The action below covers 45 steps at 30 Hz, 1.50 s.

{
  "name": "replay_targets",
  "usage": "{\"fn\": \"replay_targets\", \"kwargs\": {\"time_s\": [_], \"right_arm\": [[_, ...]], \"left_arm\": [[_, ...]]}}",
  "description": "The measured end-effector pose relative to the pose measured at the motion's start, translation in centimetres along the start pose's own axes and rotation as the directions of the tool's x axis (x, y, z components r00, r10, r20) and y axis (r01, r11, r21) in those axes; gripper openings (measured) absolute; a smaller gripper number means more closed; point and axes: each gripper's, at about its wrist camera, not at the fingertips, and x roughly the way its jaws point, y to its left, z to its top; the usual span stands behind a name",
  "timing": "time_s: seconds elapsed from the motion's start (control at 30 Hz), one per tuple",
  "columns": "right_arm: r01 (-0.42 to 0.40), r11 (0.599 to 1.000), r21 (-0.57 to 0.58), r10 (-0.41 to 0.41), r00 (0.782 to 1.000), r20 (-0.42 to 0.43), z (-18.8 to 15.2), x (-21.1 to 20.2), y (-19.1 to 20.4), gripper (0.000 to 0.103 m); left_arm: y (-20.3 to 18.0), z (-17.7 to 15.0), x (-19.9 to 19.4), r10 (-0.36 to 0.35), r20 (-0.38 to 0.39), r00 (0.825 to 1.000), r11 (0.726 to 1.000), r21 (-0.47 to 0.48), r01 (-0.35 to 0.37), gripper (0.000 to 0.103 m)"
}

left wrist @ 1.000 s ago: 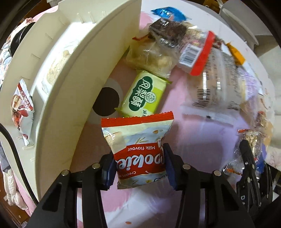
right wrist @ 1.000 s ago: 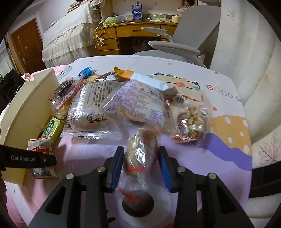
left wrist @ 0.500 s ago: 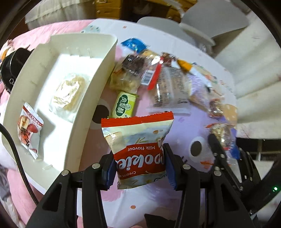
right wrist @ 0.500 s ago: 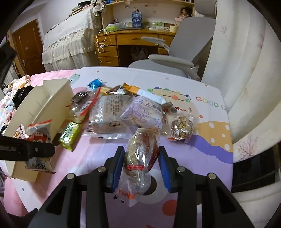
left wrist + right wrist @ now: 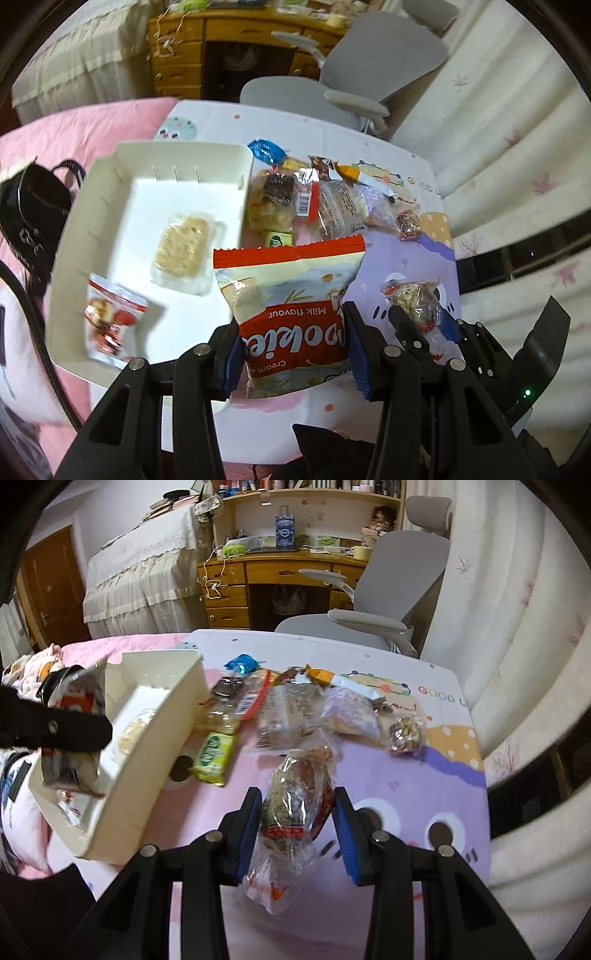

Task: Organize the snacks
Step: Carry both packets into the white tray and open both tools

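Observation:
My left gripper (image 5: pixel 291 347) is shut on a red and white cookie packet (image 5: pixel 291 306), held high above the table next to the white tray (image 5: pixel 92 206). The tray holds a clear-wrapped rice cake (image 5: pixel 183 254) and a small red packet (image 5: pixel 110 325). My right gripper (image 5: pixel 297 830) is shut on a clear bag of nut snack (image 5: pixel 295 805), lifted over the table's near right part; the bag also shows in the left wrist view (image 5: pixel 413 306). The tray (image 5: pixel 155 753) and the left gripper's packet (image 5: pixel 74 731) show at the left of the right wrist view.
A heap of loose snacks (image 5: pixel 295 709) lies mid-table: a green packet (image 5: pixel 214 753), a blue one (image 5: pixel 242 662), an orange bar (image 5: pixel 321 674), a small nut bag (image 5: pixel 406 734). A grey chair (image 5: pixel 388 602) stands behind the table. A black bag (image 5: pixel 33 210) lies left of the tray.
Both grippers have risen well above the table with their packets. The left one has shifted toward the tray, whose inside now shows fully.

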Motion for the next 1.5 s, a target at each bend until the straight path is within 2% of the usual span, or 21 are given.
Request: {"fn": "replay_targets", "kwargs": {"time_s": [0.23, 0.67, 0.87, 1.03, 1.23, 1.27, 1.3, 1.33, 1.5], "right_arm": [[0.016, 0.999, 0.038, -0.018, 0.998, 0.061, 0.0, -2.6, 4.5, 0.039], [-0.039, 0.997, 0.061, 0.028, 0.985, 0.172, 0.2, -5.2, 12.8, 0.039], [-0.084, 0.996, 0.04, 0.074, 0.973, 0.219, 0.8, -5.4, 16.2, 0.039], [-0.124, 0.992, -0.013, 0.124, 0.965, 0.232, 1.5, -5.5, 19.0, 0.039], [-0.117, 0.99, -0.082, 0.132, 0.965, 0.228, 1.9, -5.7, 21.0, 0.039], [-0.12, 0.989, -0.085, 0.136, 0.965, 0.222, 1.9, -5.6, 21.1, 0.039], [-0.128, 0.988, -0.085, 0.143, 0.967, 0.212, 1.9, -5.4, 21.2, 0.039], [-0.135, 0.987, -0.083, 0.149, 0.968, 0.201, 1.9, -5.2, 21.2, 0.04], [-0.126, 0.99, -0.068, 0.136, 0.975, 0.174, 1.8, -4.8, 20.9, 0.041]], "left_arm": [[3.9, -0.5, -3.1, -0.017, 0.028, 0.999, 0.997, 0.08, 0.015, 0.047], [11.6, -1.3, -6.2, -0.005, 0.065, 0.998, 0.984, 0.178, -0.007, 0.047], [14.5, -1.2, -7.1, 0.008, 0.083, 0.997, 0.982, 0.189, -0.024, 0.047], [17.0, -0.9, -7.9, 0.008, 0.1, 0.995, 0.987, 0.159, -0.024, 0.047], [18.7, -0.8, -7.0, 0.008, 0.058, 0.998, 0.992, 0.123, -0.015, 0.047], [18.9, -0.8, -6.7, 0.014, 0.051, 0.999, 0.993, 0.114, -0.02, 0.05], [19.0, -0.8, -6.5, 0.027, 0.043, 0.999, 0.994, 0.105, -0.032, 0.063], [19.2, -0.8, -6.2, 0.034, 0.037, 0.999, 0.994, 0.099, -0.037, 0.068], [19.3, -0.8, -5.5, 0.028, 0.023, 0.999, 0.996, 0.087, -0.03, 0.071]]}}
